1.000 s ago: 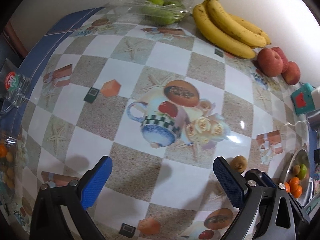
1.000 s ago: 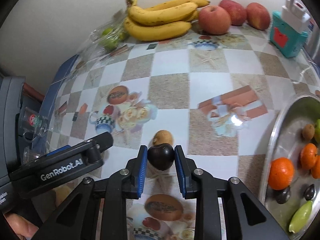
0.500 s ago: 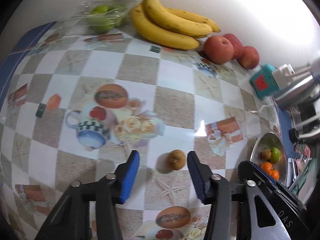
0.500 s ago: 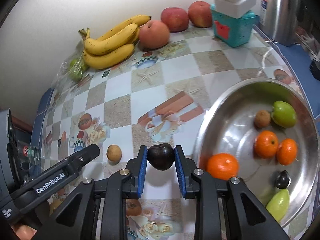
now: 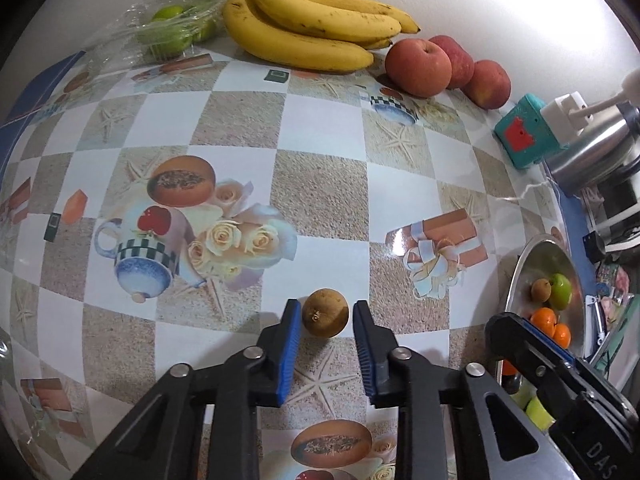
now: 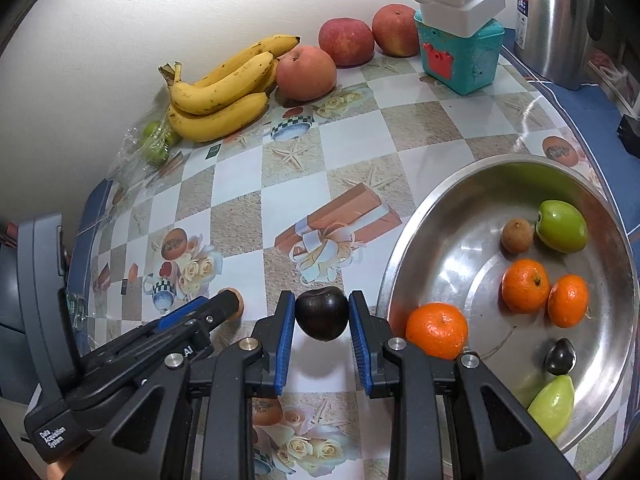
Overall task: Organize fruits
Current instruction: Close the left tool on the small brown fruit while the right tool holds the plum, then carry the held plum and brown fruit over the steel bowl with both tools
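Observation:
My right gripper (image 6: 321, 316) is shut on a dark plum (image 6: 321, 313) and holds it just left of the steel bowl (image 6: 448, 216). The bowl holds oranges (image 6: 437, 330), a green fruit (image 6: 562, 226), a small brown fruit (image 6: 517, 235) and a dark one (image 6: 561, 357). My left gripper (image 5: 324, 316) is open, its blue pads on either side of a small brown fruit (image 5: 325, 313) that lies on the tablecloth; small gaps show on both sides. That fruit peeks out behind the left gripper in the right wrist view (image 6: 236, 303).
Bananas (image 5: 312, 28), three red apples (image 5: 418, 67) and a bag of green fruit (image 5: 172, 32) lie along the back wall. A teal box with a white plug (image 6: 460, 52) and a steel kettle (image 6: 556, 20) stand at the back right. The bowl shows at right in the left wrist view (image 5: 520, 276).
My left gripper has narrowed and moved in around the small brown fruit. My right gripper has carried the plum closer to the bowl.

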Demonstrator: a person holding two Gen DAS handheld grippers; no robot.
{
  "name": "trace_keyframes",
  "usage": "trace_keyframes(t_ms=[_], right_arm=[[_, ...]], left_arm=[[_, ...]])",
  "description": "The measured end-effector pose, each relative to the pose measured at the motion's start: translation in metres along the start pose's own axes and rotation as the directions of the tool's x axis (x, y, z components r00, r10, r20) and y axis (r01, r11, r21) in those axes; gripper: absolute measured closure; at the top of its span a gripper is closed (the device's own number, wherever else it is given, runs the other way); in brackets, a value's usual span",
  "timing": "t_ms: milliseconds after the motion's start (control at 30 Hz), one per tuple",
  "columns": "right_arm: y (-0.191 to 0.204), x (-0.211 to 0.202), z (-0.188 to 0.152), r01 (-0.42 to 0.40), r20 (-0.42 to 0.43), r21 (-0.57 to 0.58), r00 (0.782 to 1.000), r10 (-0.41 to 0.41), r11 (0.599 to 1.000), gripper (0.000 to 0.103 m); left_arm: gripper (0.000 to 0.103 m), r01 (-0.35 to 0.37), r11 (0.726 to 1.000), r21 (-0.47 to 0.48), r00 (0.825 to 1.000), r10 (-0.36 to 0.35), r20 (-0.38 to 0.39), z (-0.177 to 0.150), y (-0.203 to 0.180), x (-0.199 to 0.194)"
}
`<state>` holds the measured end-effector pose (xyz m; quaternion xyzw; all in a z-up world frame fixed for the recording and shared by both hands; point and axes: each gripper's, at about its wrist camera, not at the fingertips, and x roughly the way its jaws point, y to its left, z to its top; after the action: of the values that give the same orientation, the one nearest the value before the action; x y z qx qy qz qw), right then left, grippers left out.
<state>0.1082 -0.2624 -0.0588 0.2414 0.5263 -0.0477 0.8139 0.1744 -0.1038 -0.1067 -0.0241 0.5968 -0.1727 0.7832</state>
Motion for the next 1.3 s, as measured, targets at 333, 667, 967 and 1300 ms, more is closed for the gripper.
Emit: trace_keyframes(t_ms=[333, 667, 967, 1300], right_arm=[[-0.002, -0.002, 0.000, -0.004, 0.000, 0.004, 1.000, 0.004, 1.000, 0.075], [-0.005, -0.006, -0.003, 0.004, -0.008, 0.002, 1.000, -0.004, 1.000, 0.075], [-0.035, -0.022, -0.002, 0.058, 0.009, 0.049, 0.998, -0.059, 0.997, 0.075], [-0.093, -0.057, -0.005, 0.153, 0.065, 0.194, 0.984, -0.168, 0.969, 0.074]], left_arm=[[0.078, -0.007, 1.000, 0.023, 0.999, 0.006, 0.049, 0.003, -0.006, -0.018], [0.078, 0.006, 0.999, 0.037, 0.992, -0.011, 0.125, 0.003, -0.014, -0.053], [0.078, 0.039, 0.992, 0.120, 0.987, -0.057, 0.153, -0.006, -0.048, -0.070], [0.078, 0.115, 0.957, 0.267, 0.984, -0.147, 0.100, -0.025, -0.108, -0.069]])
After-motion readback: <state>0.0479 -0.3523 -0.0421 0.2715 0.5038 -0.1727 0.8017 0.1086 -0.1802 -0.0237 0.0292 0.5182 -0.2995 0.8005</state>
